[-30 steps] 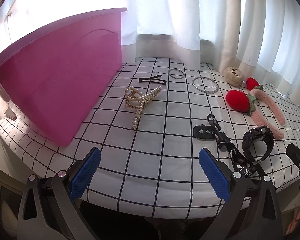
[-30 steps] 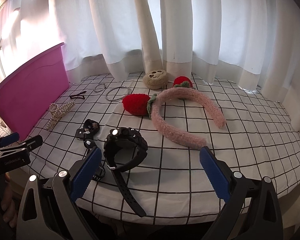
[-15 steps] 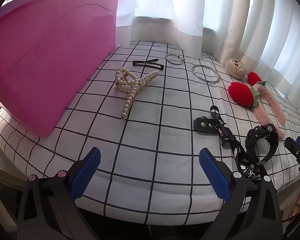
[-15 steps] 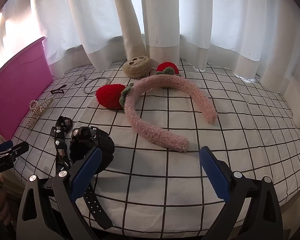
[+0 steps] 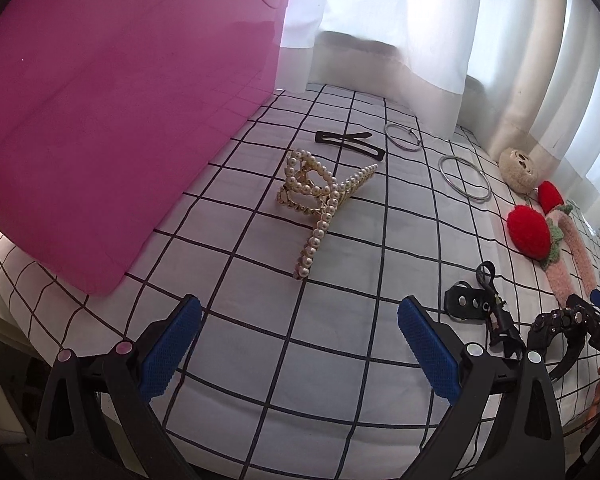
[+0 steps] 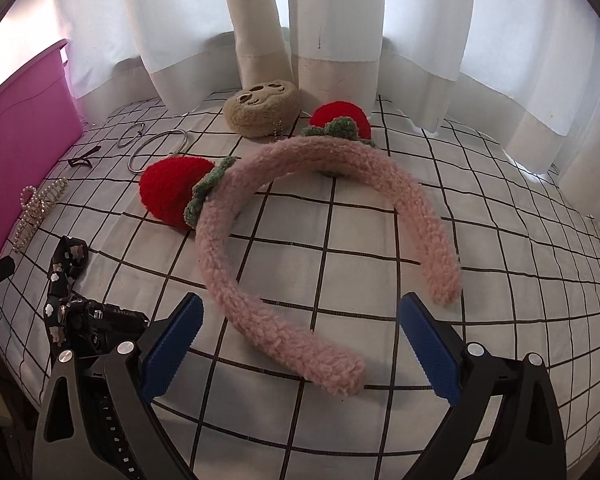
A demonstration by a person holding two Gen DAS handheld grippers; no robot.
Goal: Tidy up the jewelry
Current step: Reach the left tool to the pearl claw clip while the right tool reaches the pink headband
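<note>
One pearl hair claw [image 5: 320,204] lay on the checked cloth [image 5: 260,320] at centre frame of the left view, its long axis running from lower centre toward upper right, just beside one pink bin [image 5: 112,120] cut off at the upper left. Left gripper [image 5: 298,346] and right gripper [image 6: 300,344] both stood with jaws wide apart, holding nothing; ahead of the right lay one pink fuzzy headband [image 6: 300,240] with two red strawberries, ends toward the camera. Also counted: two metal rings, one black hair clip [image 5: 348,142], one plush charm [image 6: 262,106], one studded strap [image 6: 62,272]; one black watch [image 6: 100,328] was partly hidden behind the right gripper's left finger.
</note>
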